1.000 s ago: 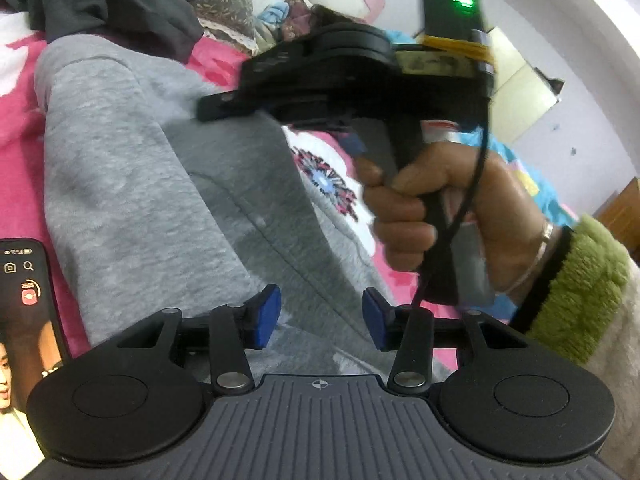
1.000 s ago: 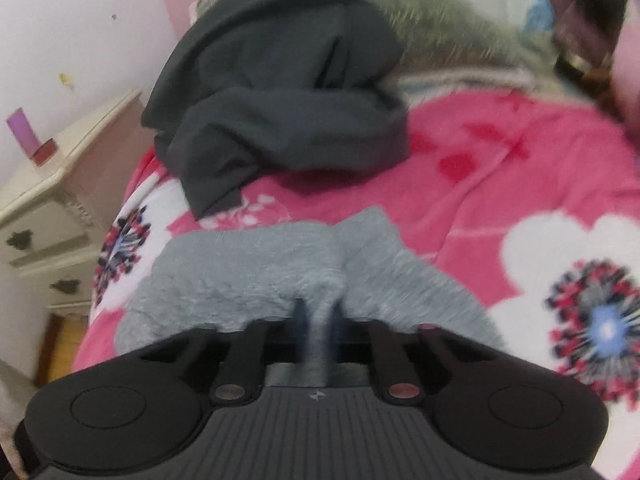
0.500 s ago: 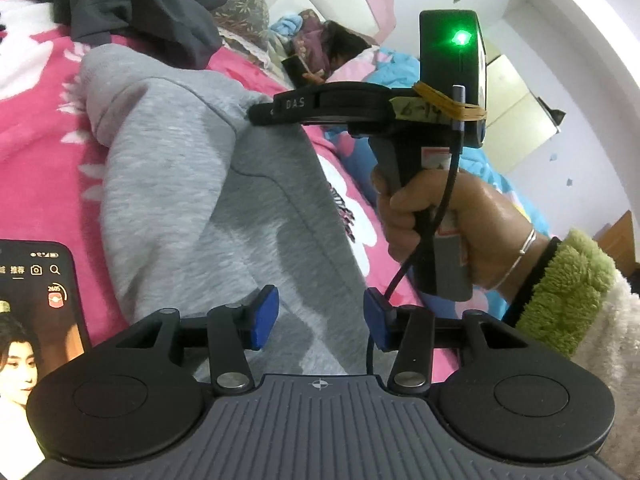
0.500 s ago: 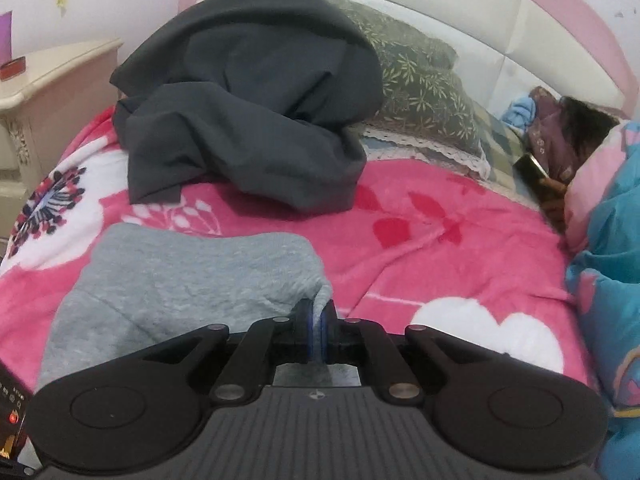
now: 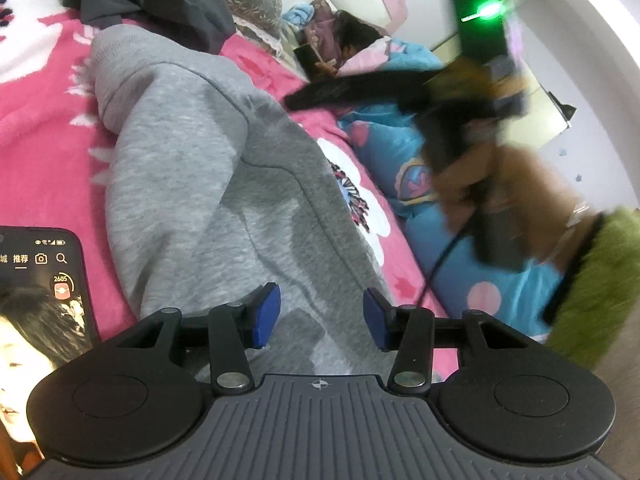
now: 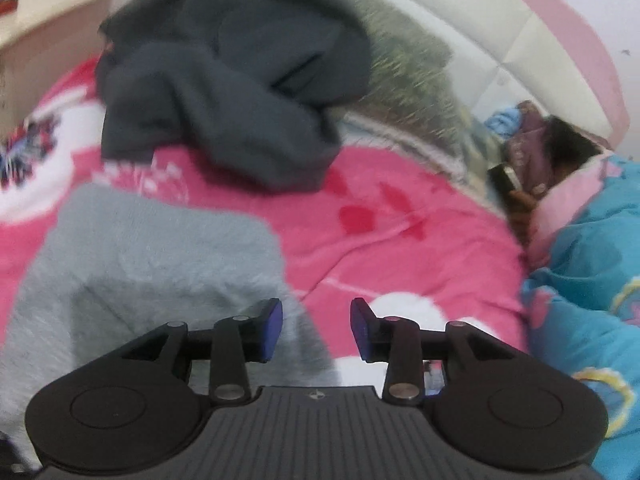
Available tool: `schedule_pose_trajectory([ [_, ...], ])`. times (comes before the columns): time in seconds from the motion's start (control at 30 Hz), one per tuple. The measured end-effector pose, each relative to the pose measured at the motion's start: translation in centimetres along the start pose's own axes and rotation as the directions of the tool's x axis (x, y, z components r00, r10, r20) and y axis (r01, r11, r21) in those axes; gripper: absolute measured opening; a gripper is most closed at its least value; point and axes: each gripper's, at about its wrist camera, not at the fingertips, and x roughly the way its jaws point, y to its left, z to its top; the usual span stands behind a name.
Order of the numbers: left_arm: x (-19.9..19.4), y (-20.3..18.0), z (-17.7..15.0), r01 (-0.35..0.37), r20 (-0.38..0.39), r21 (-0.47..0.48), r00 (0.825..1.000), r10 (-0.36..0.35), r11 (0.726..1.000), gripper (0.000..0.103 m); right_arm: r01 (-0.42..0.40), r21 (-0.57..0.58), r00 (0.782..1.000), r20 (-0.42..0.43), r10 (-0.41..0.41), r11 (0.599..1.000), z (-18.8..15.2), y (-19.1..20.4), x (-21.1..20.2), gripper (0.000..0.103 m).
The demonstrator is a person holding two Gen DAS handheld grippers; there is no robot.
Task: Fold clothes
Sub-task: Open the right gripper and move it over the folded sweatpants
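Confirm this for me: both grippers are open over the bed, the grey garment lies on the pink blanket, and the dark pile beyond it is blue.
Not quite. The pile is dark grey, as the right wrist view shows. Otherwise correct: left gripper and right gripper are open, and the grey garment lies on the pink blanket.

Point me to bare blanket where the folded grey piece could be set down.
Best patch: pink blanket between the grey garment, the dark clothes pile and the blue quilt. Crowded: left of the grey garment, where a phone lies, and the head end, taken up by the dark pile and a pillow.
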Motion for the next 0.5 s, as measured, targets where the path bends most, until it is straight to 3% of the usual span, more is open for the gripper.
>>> schedule_pose_trajectory([
  [0.03,-0.1,0.0,0.0,-0.002,0.001,0.0,1.0,0.002,1.0,0.046,0.004,-0.007,1.0,-0.005,-0.004,1.0,0.2,0.0,-0.3,0.04],
  [0.1,-0.1,-0.1,-0.1,-0.007,0.004,0.003,1.0,0.007,1.0,0.046,-0.073,-0.073,0.997,-0.002,0.074,0.995,1.9,2.6,-1.1,0.041],
  [0.13,-0.1,-0.2,-0.2,-0.01,0.006,0.005,1.0,0.01,1.0,0.046,-0.112,-0.106,0.994,-0.003,0.112,0.988,2.8,3.8,-1.6,0.045],
  [0.23,0.0,-0.2,-0.3,-0.017,0.014,0.019,1.0,0.016,1.0,0.046,-0.222,-0.206,0.974,-0.015,0.224,0.953,5.2,7.6,-2.8,0.07],
  [0.27,0.0,-0.2,-0.3,-0.02,0.018,0.026,1.0,0.019,0.999,0.046,-0.23,-0.261,0.973,-0.052,0.224,0.938,5.5,9.4,-2.0,0.072],
  [0.4,0.2,-0.2,-0.4,-0.031,0.025,0.043,0.999,0.03,0.999,0.046,-0.221,-0.416,0.971,-0.176,0.16,0.882,5.8,14.7,1.3,0.072],
  [0.43,0.3,-0.2,-0.4,-0.033,0.026,0.044,0.999,0.032,0.998,0.046,-0.215,-0.413,0.969,-0.201,0.141,0.885,5.7,15.0,2.3,0.069],
  [0.5,0.2,-0.2,-0.4,-0.035,0.026,0.043,0.999,0.034,0.998,0.046,-0.245,-0.337,0.96,-0.212,0.18,0.909,5.6,14.2,2.8,0.058],
])
